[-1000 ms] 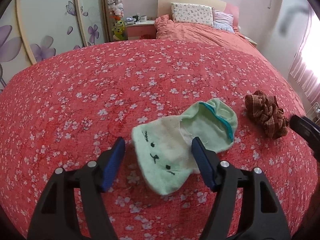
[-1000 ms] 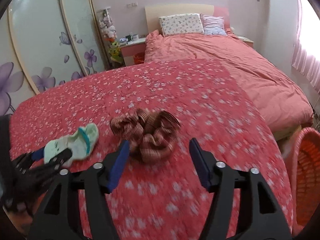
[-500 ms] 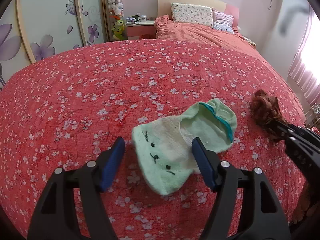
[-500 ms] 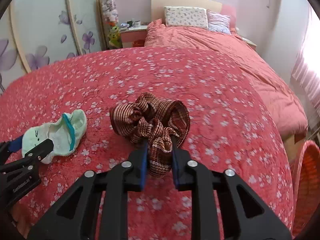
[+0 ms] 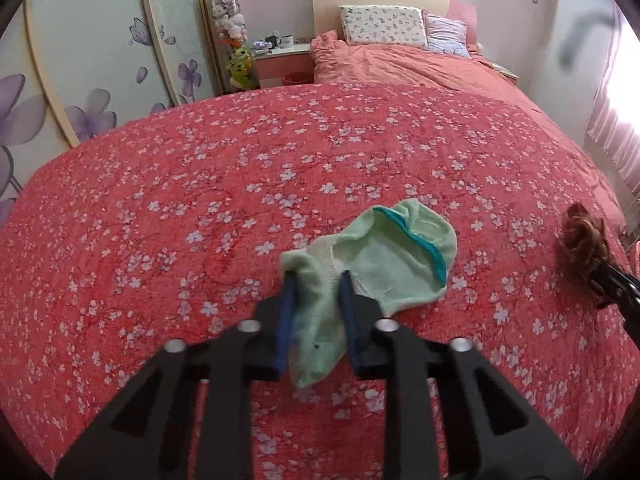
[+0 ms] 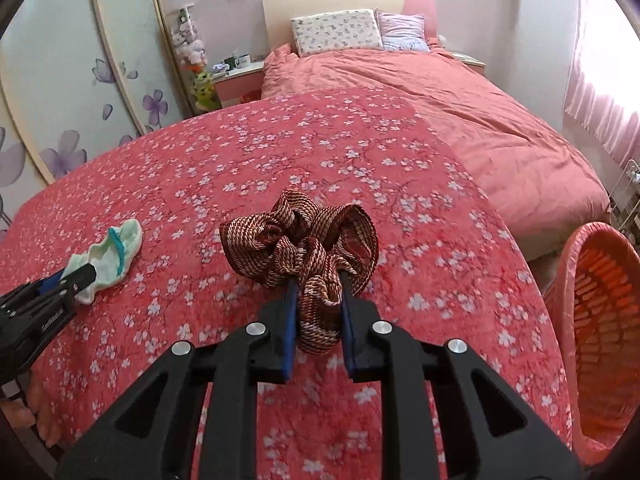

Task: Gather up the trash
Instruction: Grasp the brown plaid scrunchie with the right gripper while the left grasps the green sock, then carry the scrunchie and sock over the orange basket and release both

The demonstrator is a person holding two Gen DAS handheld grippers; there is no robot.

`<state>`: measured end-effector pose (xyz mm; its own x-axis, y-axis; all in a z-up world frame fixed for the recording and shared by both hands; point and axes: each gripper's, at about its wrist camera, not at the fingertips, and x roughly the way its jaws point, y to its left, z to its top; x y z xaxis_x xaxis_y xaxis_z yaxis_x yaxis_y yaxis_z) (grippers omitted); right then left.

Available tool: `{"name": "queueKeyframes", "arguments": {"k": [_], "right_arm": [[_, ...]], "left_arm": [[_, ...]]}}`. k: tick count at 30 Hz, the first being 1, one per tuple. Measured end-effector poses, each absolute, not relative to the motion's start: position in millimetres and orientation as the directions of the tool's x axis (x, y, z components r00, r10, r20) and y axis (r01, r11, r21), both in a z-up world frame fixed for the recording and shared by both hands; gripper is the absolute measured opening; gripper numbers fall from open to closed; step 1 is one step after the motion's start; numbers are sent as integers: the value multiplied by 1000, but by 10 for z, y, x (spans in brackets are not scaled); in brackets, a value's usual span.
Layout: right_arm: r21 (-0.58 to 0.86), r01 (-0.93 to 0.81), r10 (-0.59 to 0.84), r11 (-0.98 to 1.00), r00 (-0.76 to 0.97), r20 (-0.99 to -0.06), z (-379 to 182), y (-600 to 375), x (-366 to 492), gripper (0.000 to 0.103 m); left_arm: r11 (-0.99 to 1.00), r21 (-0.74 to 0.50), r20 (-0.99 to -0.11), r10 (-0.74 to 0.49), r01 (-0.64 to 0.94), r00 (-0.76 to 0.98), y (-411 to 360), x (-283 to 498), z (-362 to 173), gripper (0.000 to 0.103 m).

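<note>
A pale green sock [image 5: 400,256] with a teal cuff lies on the red flowered bedspread [image 5: 240,160]. My left gripper [image 5: 317,280] is closing on the sock's toe end, and its blue pads pinch the bunched fabric. In the right wrist view that sock [image 6: 116,248] and the left gripper [image 6: 76,278] sit at the far left. My right gripper [image 6: 318,284] is shut on a crumpled brown striped cloth [image 6: 304,232], whose folds stand up above the pads. From the left wrist view the same brown cloth [image 5: 582,240] shows at the right edge.
An orange slatted basket [image 6: 600,300] stands on the floor past the bedspread's right edge. A bed with a pink duvet [image 6: 460,100] and pillows [image 6: 336,32] lies beyond. A nightstand and stuffed toys [image 5: 236,56] stand at the back left beside flowered wardrobe doors.
The left jaws went from wide open around the sock to pinching its toe end. The right jaws closed on the brown cloth and gathered it up.
</note>
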<state>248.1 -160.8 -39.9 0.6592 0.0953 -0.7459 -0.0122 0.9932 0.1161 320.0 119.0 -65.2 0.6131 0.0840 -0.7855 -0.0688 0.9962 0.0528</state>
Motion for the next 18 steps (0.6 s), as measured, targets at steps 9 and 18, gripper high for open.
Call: {"name": "queueKeyframes", "arguments": {"k": [9, 18], "right_arm": [[129, -19, 107, 991, 682, -723, -349, -1713, 2371, 18], [151, -18, 123, 988, 677, -726, -408, -1788, 2363, 18]], "left_arm": [[992, -120, -755, -70, -32, 652, 1336, 3108, -504, 7], [990, -141, -774, -101, -15, 625, 1124, 3176, -628, 33]]}}
